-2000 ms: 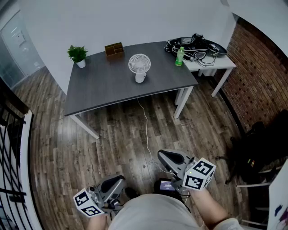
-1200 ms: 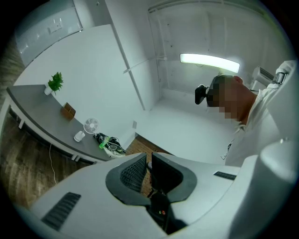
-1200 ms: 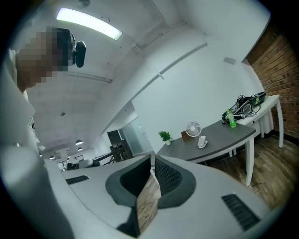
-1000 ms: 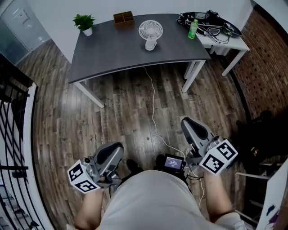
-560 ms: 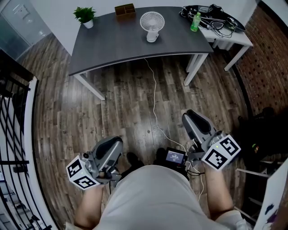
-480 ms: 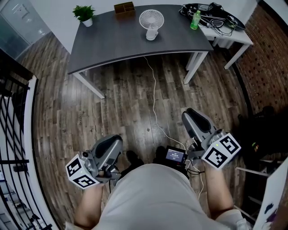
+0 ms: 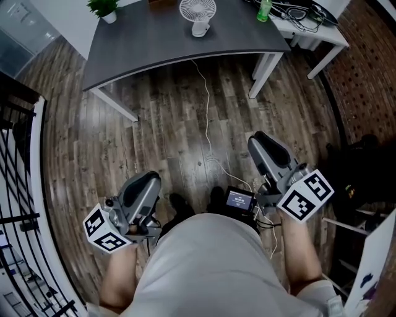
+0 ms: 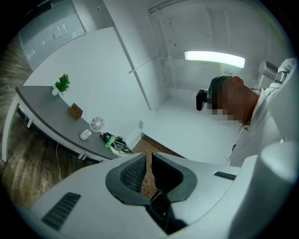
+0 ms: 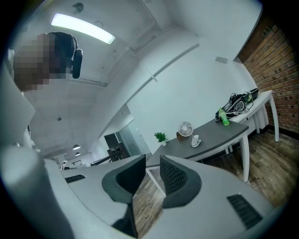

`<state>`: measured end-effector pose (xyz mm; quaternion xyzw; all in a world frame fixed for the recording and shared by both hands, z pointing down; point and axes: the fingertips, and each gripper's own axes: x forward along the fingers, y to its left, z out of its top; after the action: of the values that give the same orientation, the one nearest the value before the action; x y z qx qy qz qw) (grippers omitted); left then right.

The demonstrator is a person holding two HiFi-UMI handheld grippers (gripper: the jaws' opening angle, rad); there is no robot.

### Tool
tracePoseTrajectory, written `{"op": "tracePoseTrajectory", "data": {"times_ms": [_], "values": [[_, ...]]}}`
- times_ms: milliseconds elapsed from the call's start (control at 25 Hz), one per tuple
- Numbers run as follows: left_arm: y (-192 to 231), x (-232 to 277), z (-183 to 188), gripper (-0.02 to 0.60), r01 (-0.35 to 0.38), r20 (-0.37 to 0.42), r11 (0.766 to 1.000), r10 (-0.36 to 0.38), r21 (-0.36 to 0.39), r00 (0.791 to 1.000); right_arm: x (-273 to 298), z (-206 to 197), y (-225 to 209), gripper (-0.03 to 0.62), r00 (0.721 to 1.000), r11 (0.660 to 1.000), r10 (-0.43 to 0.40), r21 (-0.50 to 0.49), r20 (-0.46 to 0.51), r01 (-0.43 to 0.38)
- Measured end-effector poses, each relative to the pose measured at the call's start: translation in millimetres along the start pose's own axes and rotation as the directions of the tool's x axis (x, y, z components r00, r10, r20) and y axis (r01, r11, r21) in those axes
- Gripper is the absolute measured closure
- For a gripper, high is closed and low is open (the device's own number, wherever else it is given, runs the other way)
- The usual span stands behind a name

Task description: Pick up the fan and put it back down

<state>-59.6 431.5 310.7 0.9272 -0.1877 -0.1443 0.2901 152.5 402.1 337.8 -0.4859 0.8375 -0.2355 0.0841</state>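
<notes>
The white fan stands on the dark grey table at the top edge of the head view, far from both grippers. It also shows small in the left gripper view, fan, and in the right gripper view, fan. My left gripper is held at waist height over the wooden floor, its jaws shut with nothing in them. My right gripper is likewise low by my waist. Its jaws have just been opening and stand a little apart, with nothing between them.
A potted plant is on the table's left corner. A green bottle stands by a white side table piled with cables. A white cord runs across the floor. A black railing is at the left and a brick wall at the right.
The table and fan have slid toward the top edge of the head view. Both grippers stay low by the person's waist, the left one slightly lower in the picture.
</notes>
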Motion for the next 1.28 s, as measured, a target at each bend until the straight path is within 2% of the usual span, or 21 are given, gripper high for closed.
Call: {"op": "tracePoseTrajectory", "data": {"times_ms": [240, 680, 1280], "values": [[3, 25, -9, 0.552, -0.016, -0.002, 1.000, 0.016, -0.014, 1.000, -8, 0, -25, 0.514, 1.000, 1.000, -0.007, 0.014, -0.020, 0.007], [10, 73, -23, 0.552, -0.047, -0.013, 0.999, 0.047, -0.024, 0.999, -5, 12, -66, 0.514, 0.998, 0.999, 0.028, 0.027, -0.052, -0.026], [29, 114, -15, 0.551, -0.059, -0.049, 0.998, 0.058, -0.022, 0.997, 11, 17, -103, 0.514, 0.997, 0.997, 0.030, 0.070, -0.076, -0.024]]}}
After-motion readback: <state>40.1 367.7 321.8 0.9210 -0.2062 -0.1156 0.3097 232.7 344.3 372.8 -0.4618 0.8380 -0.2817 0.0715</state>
